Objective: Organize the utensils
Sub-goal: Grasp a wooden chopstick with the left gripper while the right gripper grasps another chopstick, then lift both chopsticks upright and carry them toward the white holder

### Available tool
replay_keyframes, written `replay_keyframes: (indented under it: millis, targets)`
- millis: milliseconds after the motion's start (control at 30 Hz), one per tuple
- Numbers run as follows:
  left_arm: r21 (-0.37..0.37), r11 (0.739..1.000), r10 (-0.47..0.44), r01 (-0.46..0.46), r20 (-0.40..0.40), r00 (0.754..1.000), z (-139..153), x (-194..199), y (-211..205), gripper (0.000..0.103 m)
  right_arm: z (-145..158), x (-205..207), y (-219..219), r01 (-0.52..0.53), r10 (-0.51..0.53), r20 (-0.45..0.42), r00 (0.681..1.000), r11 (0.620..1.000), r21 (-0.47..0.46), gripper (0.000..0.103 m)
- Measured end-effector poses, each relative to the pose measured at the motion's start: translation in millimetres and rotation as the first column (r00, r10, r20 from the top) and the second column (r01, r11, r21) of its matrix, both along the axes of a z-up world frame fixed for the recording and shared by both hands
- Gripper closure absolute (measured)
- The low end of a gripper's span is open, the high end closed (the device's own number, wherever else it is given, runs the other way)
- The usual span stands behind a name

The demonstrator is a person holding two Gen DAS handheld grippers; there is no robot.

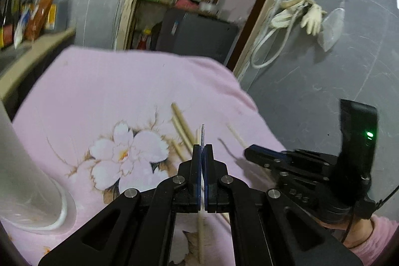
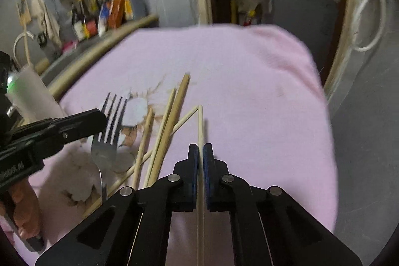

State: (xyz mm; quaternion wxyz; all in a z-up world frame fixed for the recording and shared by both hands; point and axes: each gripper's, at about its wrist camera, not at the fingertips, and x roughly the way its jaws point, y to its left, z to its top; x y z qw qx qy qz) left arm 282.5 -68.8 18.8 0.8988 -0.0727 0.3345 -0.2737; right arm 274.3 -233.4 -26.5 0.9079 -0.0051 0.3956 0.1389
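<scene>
The left gripper [image 1: 202, 147] clenches a fork [image 2: 109, 131], tines pointing away; the right gripper [image 2: 200, 147] pinches a chopstick [image 2: 200, 126] lengthwise, tip pointing away.

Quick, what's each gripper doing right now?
Left gripper: shut on the fork.
Right gripper: shut on a chopstick.

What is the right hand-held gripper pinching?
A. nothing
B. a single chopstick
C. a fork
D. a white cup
B: in the right wrist view the right hand-held gripper is shut on a single chopstick that runs between its pads, while the fork is in the left hand-held gripper.
</scene>
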Motion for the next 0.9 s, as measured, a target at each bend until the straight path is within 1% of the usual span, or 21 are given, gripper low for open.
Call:
replay_keyframes:
  millis: [33, 100, 133, 167, 200, 233, 267, 300, 333, 400, 467, 567, 667, 733, 767, 833, 900]
  targets:
    - [0.001, 1.000, 0.000, 0.000, 0.022, 1.000, 3, -4, -2, 0.103, 5, -9, -4, 0.013, -0.013, 0.045, 0.999, 1.000, 0.009, 0.100]
    - [0.002, 1.000, 0.004, -0.004, 0.063, 0.998, 9, -13, -4, 0.103, 17, -29, -9, 0.037, -0.040, 0.160, 0.986, 0.999, 0.022, 0.100]
    - [0.001, 1.000, 0.007, -0.007, 0.089, 0.996, 13, -17, -5, 0.103, 24, -44, -12, 0.051, -0.059, 0.240, 0.969, 0.998, 0.041, 0.100]
    - [0.000, 1.000, 0.011, -0.011, 0.113, 0.994, 17, -21, -8, 0.103, 27, -52, -12, 0.063, -0.073, 0.289, 0.954, 0.997, 0.044, 0.100]
    - [-0.003, 1.000, 0.016, -0.016, 0.139, 0.990, 20, -26, -8, 0.103, 32, -62, -11, 0.078, -0.087, 0.347, 0.934, 0.996, 0.040, 0.100]
    - [-0.008, 1.000, 0.022, -0.021, 0.164, 0.986, 23, -31, -8, 0.103, 35, -73, -10, 0.095, -0.101, 0.413, 0.905, 0.995, 0.035, 0.100]
    - [-0.010, 1.000, 0.025, -0.024, 0.182, 0.983, 24, -36, -7, 0.103, 38, -81, -7, 0.109, -0.109, 0.458, 0.882, 0.994, 0.026, 0.100]
    - [-0.011, 1.000, 0.030, -0.029, 0.210, 0.977, 27, -41, -7, 0.103, 41, -91, -3, 0.121, -0.112, 0.513, 0.851, 0.992, 0.016, 0.100]
    - [-0.012, 0.999, 0.033, -0.031, 0.230, 0.973, 29, -45, -7, 0.103, 43, -97, 0, 0.130, -0.113, 0.548, 0.828, 0.991, 0.008, 0.100]
    - [-0.012, 0.999, 0.040, -0.038, 0.276, 0.960, 33, -55, -7, 0.103, 48, -110, 8, 0.149, -0.111, 0.627, 0.771, 0.989, -0.009, 0.100]
    - [-0.008, 0.999, 0.042, -0.042, 0.310, 0.950, 37, -64, -6, 0.103, 53, -117, 14, 0.155, -0.111, 0.673, 0.731, 0.988, -0.005, 0.100]
    - [0.011, 0.998, 0.056, -0.064, 0.360, 0.931, 43, -76, -5, 0.103, 60, -121, 19, 0.148, -0.113, 0.707, 0.698, 0.989, 0.012, 0.100]
    - [0.013, 0.996, 0.076, -0.088, 0.391, 0.917, 51, -84, -1, 0.103, 64, -124, 19, 0.134, -0.118, 0.715, 0.689, 0.990, 0.034, 0.100]
    - [0.014, 0.994, 0.095, -0.111, 0.423, 0.901, 57, -92, 3, 0.103, 65, -127, 21, 0.130, -0.124, 0.724, 0.679, 0.990, 0.048, 0.100]
    - [0.012, 0.993, 0.102, -0.119, 0.435, 0.895, 58, -96, 8, 0.103, 68, -128, 23, 0.128, -0.127, 0.732, 0.670, 0.990, 0.055, 0.100]
    - [0.008, 0.989, 0.124, -0.145, 0.471, 0.873, 65, -107, 17, 0.103, 70, -133, 23, 0.124, -0.131, 0.746, 0.653, 0.990, 0.065, 0.100]
    - [0.006, 0.987, 0.138, -0.162, 0.496, 0.857, 71, -114, 26, 0.103, 74, -137, 25, 0.124, -0.137, 0.768, 0.626, 0.989, 0.075, 0.100]
